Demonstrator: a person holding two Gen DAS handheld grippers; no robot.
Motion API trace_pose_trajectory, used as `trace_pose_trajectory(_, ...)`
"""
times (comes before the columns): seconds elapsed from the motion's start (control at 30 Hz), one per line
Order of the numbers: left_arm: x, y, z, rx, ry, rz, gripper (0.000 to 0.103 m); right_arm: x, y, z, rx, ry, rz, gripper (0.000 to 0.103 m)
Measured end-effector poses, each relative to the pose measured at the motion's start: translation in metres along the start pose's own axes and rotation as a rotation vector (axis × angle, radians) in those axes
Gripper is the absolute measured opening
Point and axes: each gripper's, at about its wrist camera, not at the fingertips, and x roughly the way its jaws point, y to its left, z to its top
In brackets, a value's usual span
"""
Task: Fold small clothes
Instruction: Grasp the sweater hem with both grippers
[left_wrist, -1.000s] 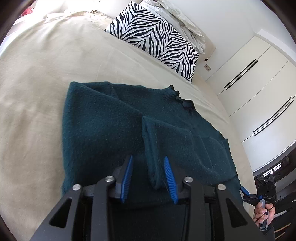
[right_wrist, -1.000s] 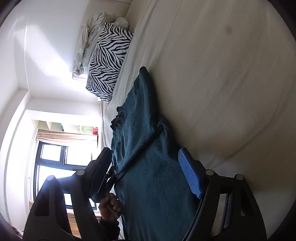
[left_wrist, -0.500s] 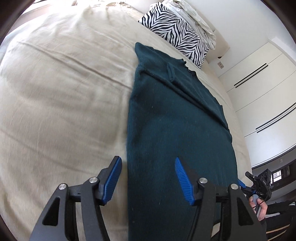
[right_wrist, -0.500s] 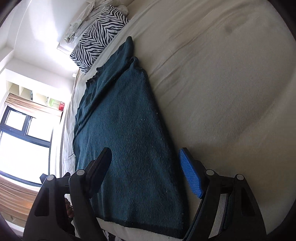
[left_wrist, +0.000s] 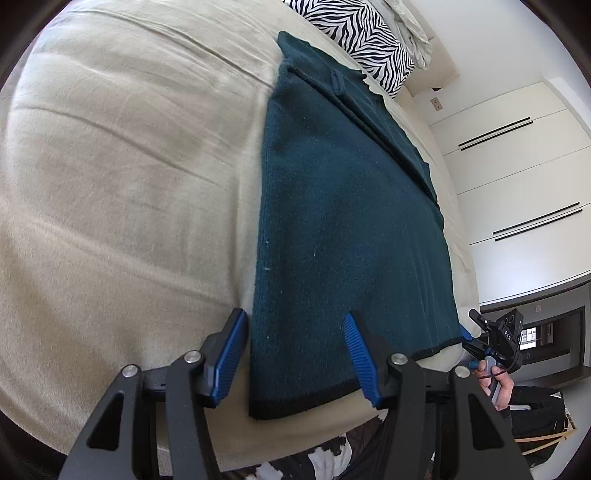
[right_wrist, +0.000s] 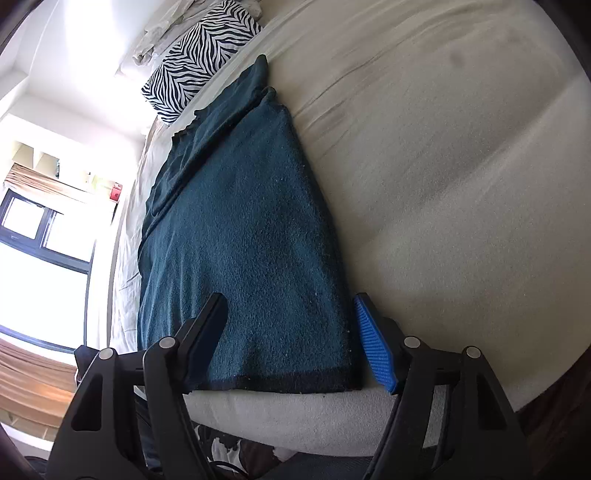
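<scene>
Teal knitted wool, a sweater (left_wrist: 347, 221) lies flat and lengthwise on the cream bed (left_wrist: 122, 177), its dark hem at the near edge. From the left wrist, the left claw (left_wrist: 291, 354) spreads wide over the hem's left corner, broad bare sheet to its left; the right claw (left_wrist: 484, 343) shows past the right corner. From the right wrist, that right claw (right_wrist: 291, 339) gapes wide astride the hem's right corner (right_wrist: 351, 384), smooth bedding beyond. A zebra-striped pillow (right_wrist: 199, 55) sits at the far edge.
</scene>
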Motion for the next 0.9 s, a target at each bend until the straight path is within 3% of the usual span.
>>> trace_pose_trajectory(0.17, 0.004, -0.004, -0.002, 0.012, 0.019, 0.029, 0.05, -0.003, -0.008, -0.005, 0.036, 0.006, -0.02, 0.047)
trace_pose_trajectory(0.23, 0.005, -0.007, -0.002, 0.017, 0.033, 0.037, 0.045, -0.001, -0.01, -0.005, 0.046, 0.009, -0.022, 0.043)
trace_pose_trajectory(0.43, 0.013, -0.009, -0.003, 0.025, 0.064, 0.047, 0.026, 0.004, -0.004, -0.007, 0.028, 0.04, -0.031, 0.038)
trace_pose_trajectory(0.5, 0.016, -0.008, -0.004, 0.024, 0.076, 0.04, 0.012, 0.004, -0.005, -0.009, 0.027, 0.049, -0.036, 0.033)
trace_pose_trajectory(0.53, 0.017, -0.007, -0.006, 0.023, 0.08, 0.034, 0.01, 0.004, -0.006, -0.01, 0.03, 0.049, -0.033, 0.031)
trace_pose_trajectory(0.63, 0.018, -0.009, -0.004, 0.021, 0.072, 0.022, 0.007, 0.003, -0.008, -0.013, 0.026, 0.047, -0.052, 0.013)
trace_pose_trajectory(0.67, 0.016, -0.009, -0.004, 0.017, 0.067, 0.016, 0.007, 0.002, -0.009, -0.014, 0.028, 0.045, -0.056, 0.008)
trace_pose_trajectory(0.77, 0.011, -0.008, -0.002, -0.006, 0.048, -0.027, 0.006, -0.001, -0.006, -0.016, 0.02, 0.026, -0.063, 0.007)
trace_pose_trajectory(0.9, -0.006, -0.006, 0.005, -0.058, -0.014, -0.156, 0.006, -0.012, 0.008, -0.015, 0.001, -0.025, -0.03, 0.007)
